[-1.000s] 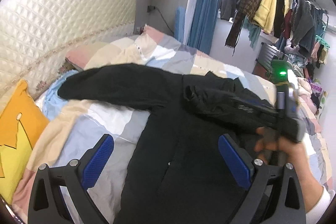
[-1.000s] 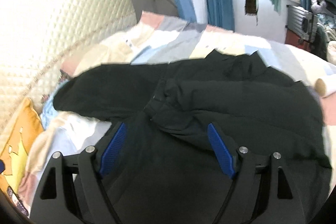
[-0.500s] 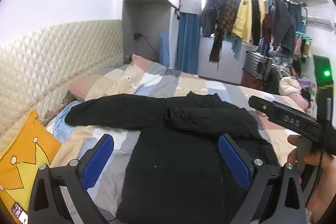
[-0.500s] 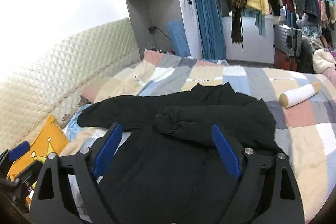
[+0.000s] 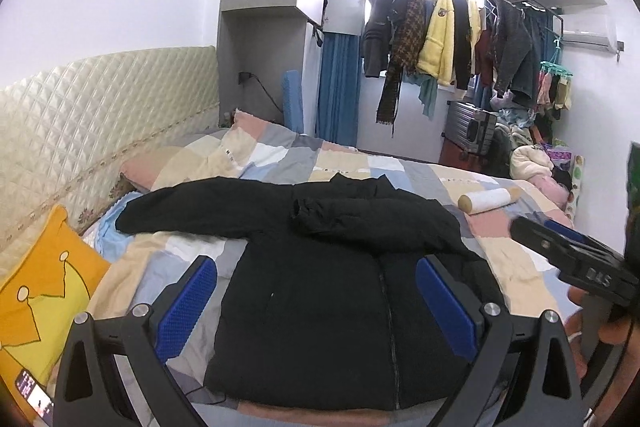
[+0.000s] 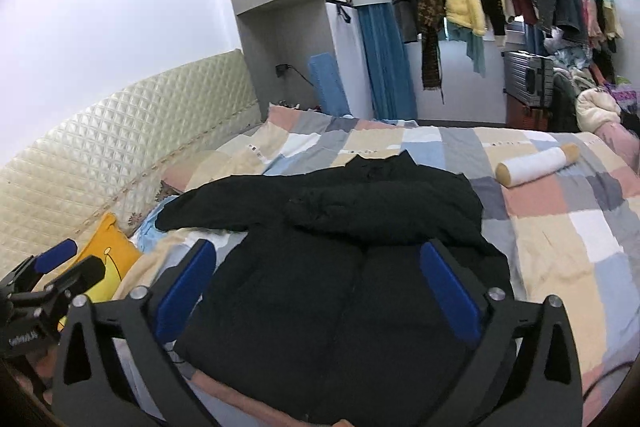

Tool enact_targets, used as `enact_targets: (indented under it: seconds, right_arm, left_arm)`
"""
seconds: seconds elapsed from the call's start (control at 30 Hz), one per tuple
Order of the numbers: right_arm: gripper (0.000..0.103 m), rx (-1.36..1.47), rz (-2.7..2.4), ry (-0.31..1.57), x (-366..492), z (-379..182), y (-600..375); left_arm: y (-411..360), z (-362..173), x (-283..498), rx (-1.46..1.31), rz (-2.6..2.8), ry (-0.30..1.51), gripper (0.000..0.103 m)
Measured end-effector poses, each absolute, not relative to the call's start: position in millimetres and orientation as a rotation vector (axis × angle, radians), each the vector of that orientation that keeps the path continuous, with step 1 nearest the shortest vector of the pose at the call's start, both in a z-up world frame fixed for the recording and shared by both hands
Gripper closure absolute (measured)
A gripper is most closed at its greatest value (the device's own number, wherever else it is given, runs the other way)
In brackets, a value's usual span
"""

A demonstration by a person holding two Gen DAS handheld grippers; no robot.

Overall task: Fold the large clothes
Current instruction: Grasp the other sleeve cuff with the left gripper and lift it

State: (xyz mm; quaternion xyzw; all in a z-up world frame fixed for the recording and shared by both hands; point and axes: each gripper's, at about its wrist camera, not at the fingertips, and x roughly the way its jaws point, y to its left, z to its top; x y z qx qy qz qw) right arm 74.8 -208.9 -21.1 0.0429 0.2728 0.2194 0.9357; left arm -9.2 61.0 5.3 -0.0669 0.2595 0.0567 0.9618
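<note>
While both tools have drawn back and up from the bed (image 5: 400, 163) compared with a second ago, the black padded jacket (image 5: 320, 291) now shows whole instead of filling the view. It lies front up on the patchwork quilt (image 6: 560, 227), hem toward the cameras. One sleeve (image 5: 360, 223) is folded across the chest with its cuff near the middle; the other sleeve (image 5: 192, 207) lies stretched out toward the headboard (image 5: 100, 107). That retreat probably marks the end of the first sleeve fold, leaving the outstretched sleeve as the likely next thing to bring in.

The left hand-held gripper (image 5: 316, 303) hangs above the jacket's lower half with its blue pads spread wide and nothing between them. The right hand-held gripper (image 6: 316, 287) is likewise spread and empty, over the same part.

By count: one jacket, two sleeves, two grippers, one white roll (image 6: 536, 167) lying on the quilt well apart from the jacket, one yellow crown-print cushion (image 5: 40, 287) beside the headboard, and one phone (image 5: 34, 393) at the left view's lower edge.
</note>
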Motion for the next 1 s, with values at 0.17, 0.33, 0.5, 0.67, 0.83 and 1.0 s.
enact_targets:
  seconds: [0.17, 0.33, 0.5, 0.67, 0.83, 1.0]
  right_arm:
    - [0.0, 0.086, 0.467, 0.578, 51, -32, -214]
    - [0.0, 0.103, 0.48, 0.625, 37, -36, -215]
    - [0.0, 0.085, 0.418, 0.643, 25, -30, -209]
    - [0.0, 0.116, 0.416, 0.682, 21, -17, -204]
    - [0.0, 0.132, 0.409, 0.717, 22, -5, -194]
    - [0.0, 0.133, 0.413, 0.763, 31, -9, -177]
  left_arm:
    - [81, -13, -8, -0.169, 0.122, 0.555, 0.002]
    - [122, -23, 6, -0.234, 0.115, 0.566, 0.002]
    - [186, -29, 30, -0.309, 0.161, 0.544, 0.002]
    - [256, -38, 67, -0.391, 0.193, 0.53, 0.002]
    - [325, -61, 111, -0.472, 0.175, 0.504, 0.002]
    - [383, -109, 164, -0.479, 0.23, 0.597, 0.002]
